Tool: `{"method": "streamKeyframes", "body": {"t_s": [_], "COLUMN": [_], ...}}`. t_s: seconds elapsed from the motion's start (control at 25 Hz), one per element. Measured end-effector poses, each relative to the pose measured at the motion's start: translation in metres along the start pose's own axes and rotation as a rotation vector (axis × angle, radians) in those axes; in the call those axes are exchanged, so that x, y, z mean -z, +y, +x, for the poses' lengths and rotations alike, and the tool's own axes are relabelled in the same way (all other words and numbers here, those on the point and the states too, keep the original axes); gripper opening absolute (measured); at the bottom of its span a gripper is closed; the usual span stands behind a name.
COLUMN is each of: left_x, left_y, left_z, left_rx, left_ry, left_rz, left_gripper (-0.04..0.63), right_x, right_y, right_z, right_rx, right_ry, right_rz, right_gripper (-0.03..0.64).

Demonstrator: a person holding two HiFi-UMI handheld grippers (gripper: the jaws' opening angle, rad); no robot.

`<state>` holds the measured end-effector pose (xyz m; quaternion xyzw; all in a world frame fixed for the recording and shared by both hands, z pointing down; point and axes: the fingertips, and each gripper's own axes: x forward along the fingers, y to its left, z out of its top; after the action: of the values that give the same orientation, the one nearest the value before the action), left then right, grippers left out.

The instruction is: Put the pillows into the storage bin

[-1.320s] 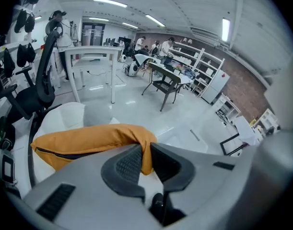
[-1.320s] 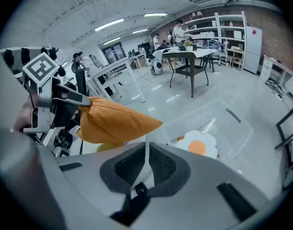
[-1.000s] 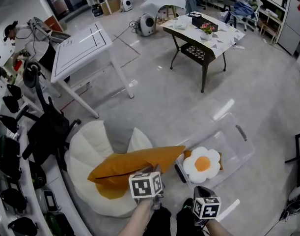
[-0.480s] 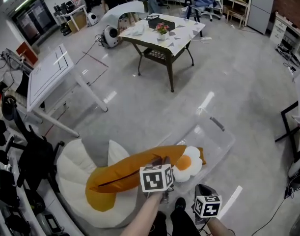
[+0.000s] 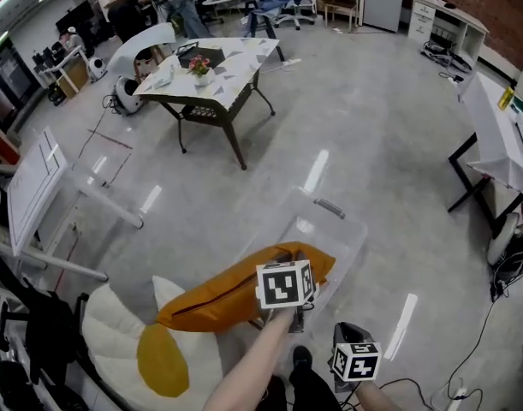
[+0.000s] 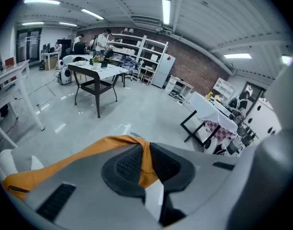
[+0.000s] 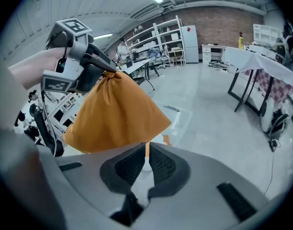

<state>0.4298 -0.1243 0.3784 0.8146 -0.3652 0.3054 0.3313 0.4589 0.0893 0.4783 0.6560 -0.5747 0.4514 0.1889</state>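
Pillow (image 5: 231, 296) over the bin (image 5: 347, 229), not yet dropped
The left gripper (image 6: 145, 151) is clamped on the pillow's corner, with the bin just below it. The right gripper (image 7: 147, 150) is closed and empty. Lowering and release remain.

Pillow (image 5: 235, 291), 6 o'clock — plain orange. Bin (image 5: 342, 228): clear, colourless. Beanbag (image 5: 107, 341), 7 o'clock: white, one mustard patch. Cube (image 5: 285, 284) — black-and-white squares. Table (image 5: 231, 62), 11 o'clock: white cloth, grey triangles. Floor (image 5: 364, 127): glossy grey. Wall (image 5: 501, 2), 1 o'clock: red brick.
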Motion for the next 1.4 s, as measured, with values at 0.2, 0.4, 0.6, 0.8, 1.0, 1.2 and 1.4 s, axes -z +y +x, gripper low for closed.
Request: {"method": "streamKeyframes", "body": {"t_s": [0.2,0.4,0.6,0.8,1.0,1.2,1.4], "left_x": [-0.018,-0.034,-0.033,-0.023,0.025,0.071,0.097], "left_y": [-0.035,-0.054,-0.058,-0.046,0.004,0.063,0.1], "left_z": [0.05,0.089,0.104,0.08,0.041,-0.003,-0.049], "left_rx": [-0.011,0.008,0.03,0.082,0.082,0.011,-0.046], "left_ry": [0.027,0.054,0.054,0.004,-0.005,-0.001,-0.036], "left_rz": [0.052,0.037,0.038,0.066,0.072,0.025,-0.008], "left_gripper": [0.044,0.048,0.129,0.128,0.082,0.052,0.044], "right_x": [0.003,0.007,0.008,0.003,-0.016,-0.037,-0.049], "right_y": [-0.035,-0.062,-0.07,-0.063,-0.037,0.001,0.04], "right_z": [-0.009,-0.017,-0.015,-0.009,0.002,0.007,0.005], "right_rx": [0.053,0.098,0.114,0.099,0.051,-0.015,-0.069], "right_ry": [-0.014,-0.019,-0.012,-0.007,-0.017,-0.041,-0.054], "right_rz": [0.071,0.116,0.139,0.122,0.071,-0.002,-0.075], "right_gripper": [0.023,0.023,0.023,0.023,0.023,0.02,0.018]}}
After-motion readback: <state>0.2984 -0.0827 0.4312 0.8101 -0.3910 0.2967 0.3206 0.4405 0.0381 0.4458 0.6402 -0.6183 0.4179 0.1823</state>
